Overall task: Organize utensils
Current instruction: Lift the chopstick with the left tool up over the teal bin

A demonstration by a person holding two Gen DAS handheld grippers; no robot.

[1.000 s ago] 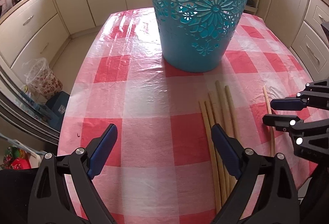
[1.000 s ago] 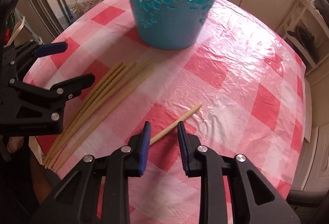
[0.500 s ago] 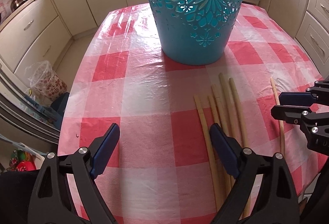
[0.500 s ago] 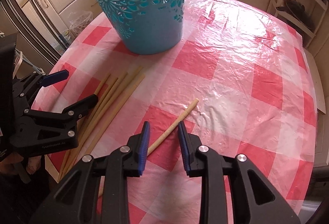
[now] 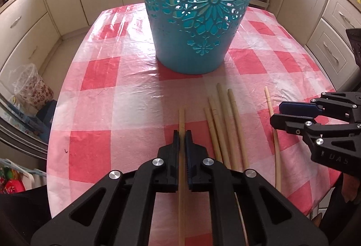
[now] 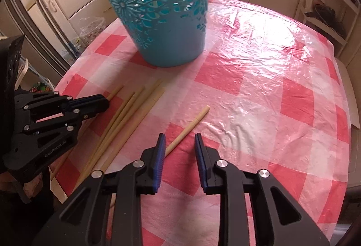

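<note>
We see our left tool (image 5: 182, 136) clamped on one wooden stick (image 5: 181, 119), whose tip pokes forward toward the teal basket (image 5: 198, 9) standing at the middle of the counter (image 5: 101, 92). Just right of it, four more sticks (image 5: 223, 124) lie side by side, and a lone stick (image 5: 274, 133) lies farther right, near the counter's right edge. Our right tool (image 6: 179, 144) hangs open above that lone stick (image 6: 189, 128), its jaws apart and touching nothing.

Bare checked cloth spreads left of the held stick, and a wide shiny stretch (image 6: 270, 70) opens right of the basket (image 6: 162, 9). The counter's near edge sits close beneath both tools.

Only the left wrist view shows the grip itself; the right wrist view shows the left tool (image 6: 99, 102) from the side, with the bundle (image 6: 126, 119) beside it.
</note>
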